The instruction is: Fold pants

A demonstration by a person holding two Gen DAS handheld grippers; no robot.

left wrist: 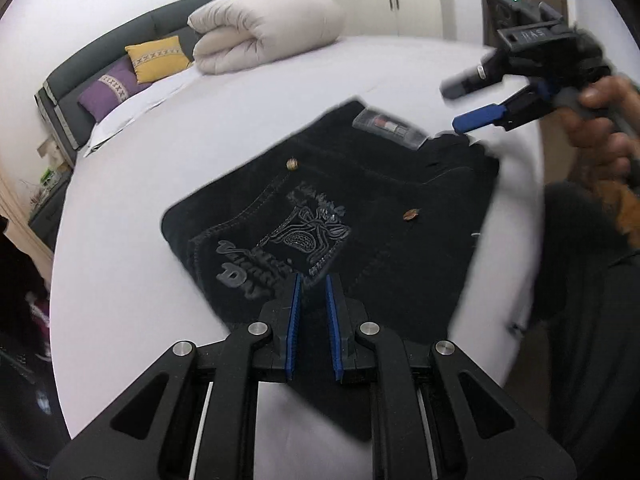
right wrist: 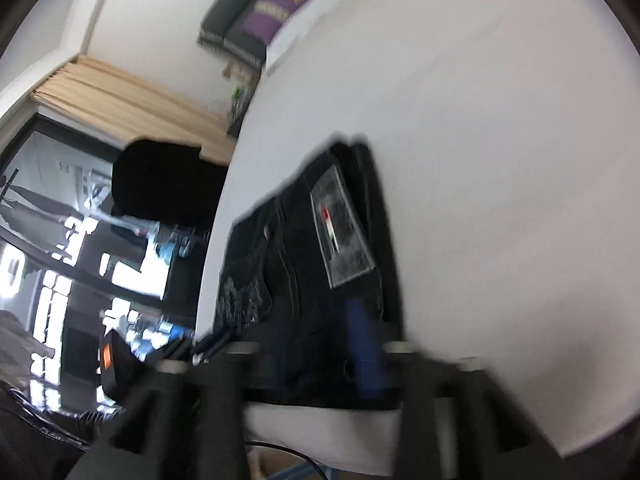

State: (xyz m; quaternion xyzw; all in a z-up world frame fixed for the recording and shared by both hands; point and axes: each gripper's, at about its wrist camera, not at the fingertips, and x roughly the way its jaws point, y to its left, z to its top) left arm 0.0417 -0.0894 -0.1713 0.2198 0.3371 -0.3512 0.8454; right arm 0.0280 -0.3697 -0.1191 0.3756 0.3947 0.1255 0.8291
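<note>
Tongs first: the left tongs [left wrist: 313,292] stand clenched to a narrow slit, and I see no cloth between the blue pads; they hover just above the near edge of the pants [left wrist: 340,216]. These black pants lie on the white bed [left wrist: 120,184], already brought into a compact, nearly rectangular packet. On top I see the back pocket with its embroidered emblem [left wrist: 308,236], two small rivets, and at the far edge the waistband label [left wrist: 390,127]. Further right, the right tongs [left wrist: 472,102] are released, the jaws spread wide, held by a hand [left wrist: 600,128] above the far right corner of the packet and not touching it, as far as I can tell. In the right wrist view the picture is blurred, but the pants [right wrist: 304,264] lie flat below the tongs [right wrist: 320,344] and nothing is pinched.

I judge the folding as almost finished: the legs are not visible as separate parts, so they seem folded under or over the seat. What is left, perhaps, is only to smooth the right edge, which looks a little uneven, or to make one more fold if a smaller packet is wanted.
</note>
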